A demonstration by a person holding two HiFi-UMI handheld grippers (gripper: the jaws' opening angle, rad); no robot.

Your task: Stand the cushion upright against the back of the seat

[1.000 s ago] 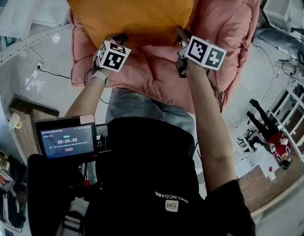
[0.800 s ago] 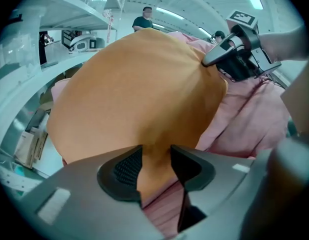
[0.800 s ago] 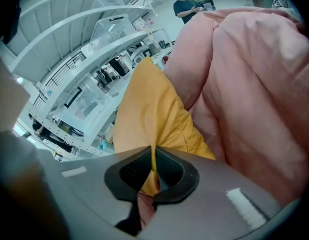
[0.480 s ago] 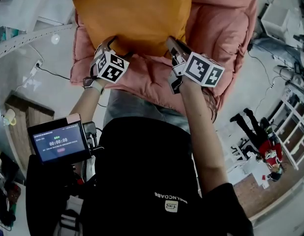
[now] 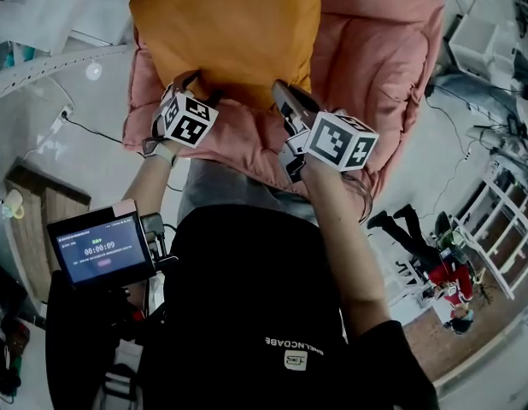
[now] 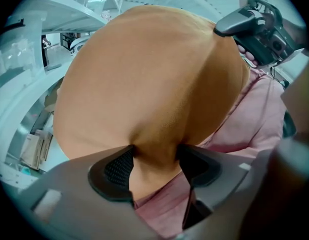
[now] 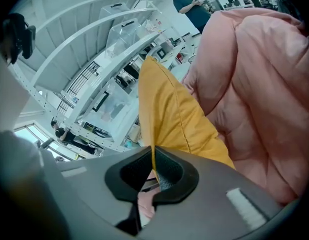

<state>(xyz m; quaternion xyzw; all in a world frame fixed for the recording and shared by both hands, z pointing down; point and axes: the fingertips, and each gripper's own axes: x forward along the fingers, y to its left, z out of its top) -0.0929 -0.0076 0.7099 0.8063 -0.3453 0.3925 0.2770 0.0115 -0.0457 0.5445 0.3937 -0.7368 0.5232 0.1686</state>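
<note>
An orange cushion leans up against the back of a puffy pink seat. My left gripper is at its lower left corner. In the left gripper view a thick fold of the cushion sits between the closing jaws and touches both pads of my left gripper. My right gripper holds the lower right corner. In the right gripper view the cushion's thin seam is pinched in the shut jaws of my right gripper, with the pink seat to the right.
A small screen hangs at the person's chest. White shelving stands behind the seat and a person stands far off. A cable runs over the floor on the left, near a wooden piece.
Both grippers have risen with the cushion's lower edge. The right gripper has swung left and tilted more. The cushion now stands steeper against the seat's back.
</note>
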